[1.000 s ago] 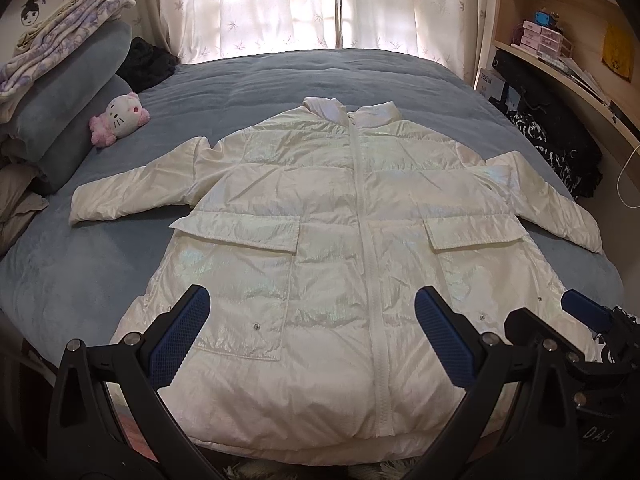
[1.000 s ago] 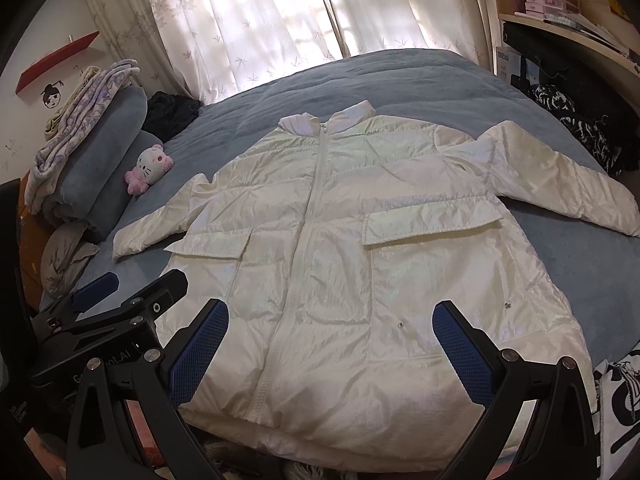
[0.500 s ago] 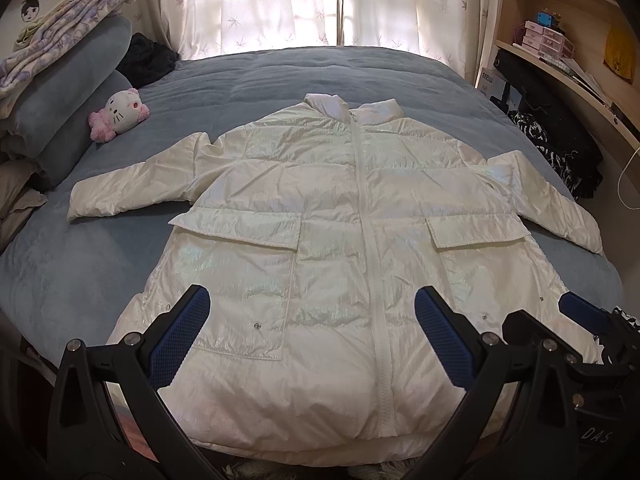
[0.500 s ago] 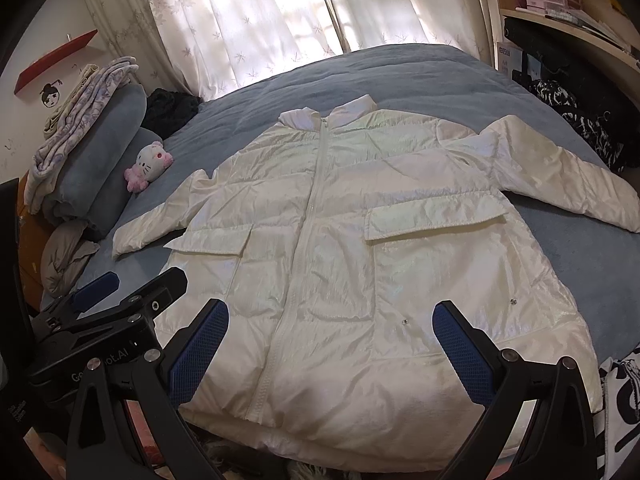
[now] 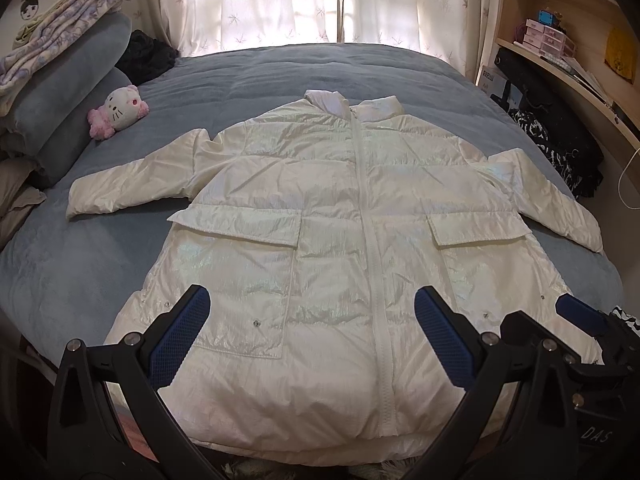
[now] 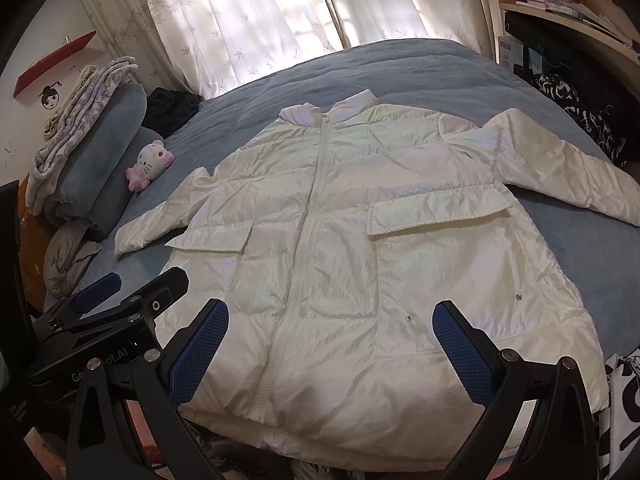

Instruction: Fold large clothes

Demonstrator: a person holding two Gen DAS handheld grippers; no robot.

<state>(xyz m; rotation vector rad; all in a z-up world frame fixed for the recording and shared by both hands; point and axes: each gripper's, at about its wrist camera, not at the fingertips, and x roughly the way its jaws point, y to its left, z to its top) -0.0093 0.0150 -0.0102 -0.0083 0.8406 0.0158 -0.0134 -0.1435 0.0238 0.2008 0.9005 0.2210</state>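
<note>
A large shiny white puffer jacket lies flat and zipped, front up, on a blue bed. Its collar points toward the window and both sleeves are spread out to the sides. My left gripper hovers open above the hem, its blue pads wide apart with nothing between them. Over the hem on the right side, my right gripper is open too and holds nothing. Each gripper shows at the edge of the other's view.
A pink and white plush cat lies on the bed left of the jacket. Stacked pillows and folded bedding stand at the left. Wooden shelves with dark clothes run along the right. Curtains hang behind the bed.
Both views have shifted slightly, so the jacket sits a little differently in frame. The jacket itself has not moved and both grippers stay open.
</note>
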